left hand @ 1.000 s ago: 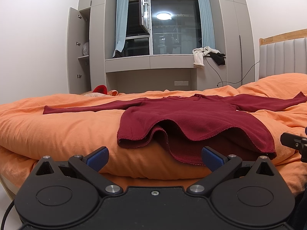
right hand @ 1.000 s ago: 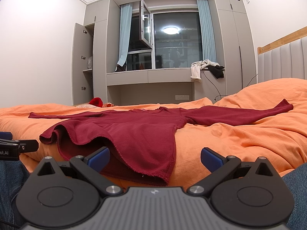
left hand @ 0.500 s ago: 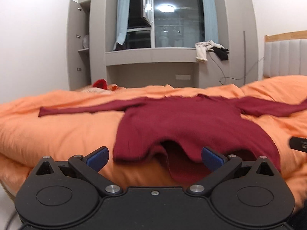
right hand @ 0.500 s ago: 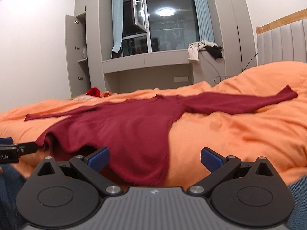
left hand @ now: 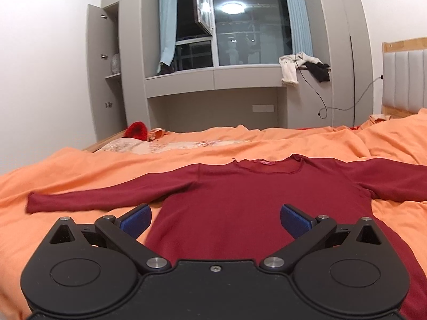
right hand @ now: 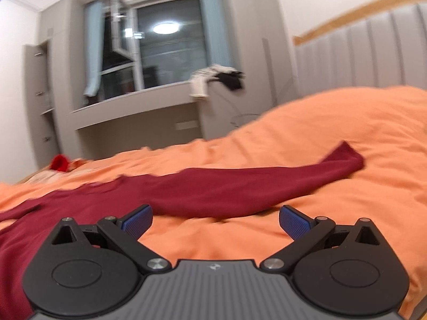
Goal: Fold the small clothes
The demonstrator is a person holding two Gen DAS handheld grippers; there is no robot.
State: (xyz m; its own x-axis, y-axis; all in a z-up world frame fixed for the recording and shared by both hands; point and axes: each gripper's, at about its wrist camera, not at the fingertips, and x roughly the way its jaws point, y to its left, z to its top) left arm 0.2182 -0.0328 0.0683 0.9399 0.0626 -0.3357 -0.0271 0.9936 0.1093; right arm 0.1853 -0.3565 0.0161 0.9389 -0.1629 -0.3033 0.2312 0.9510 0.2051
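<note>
A dark red long-sleeved top lies flat on the orange bedspread, neckline at the far side, sleeves spread left and right. My left gripper is open and empty, hovering above the top's body. In the right wrist view the top's right sleeve stretches across the bed to its cuff at the right. My right gripper is open and empty, above the bedspread just in front of that sleeve.
A padded grey headboard stands at the right. A red item lies at the bed's far left corner. Grey cabinets and a window ledge with draped clothes stand behind the bed.
Both grippers have risen and moved forward over the bed. The left now looks down on the top's body; the right has swung right toward the right sleeve. The top's hem now lies flat.
</note>
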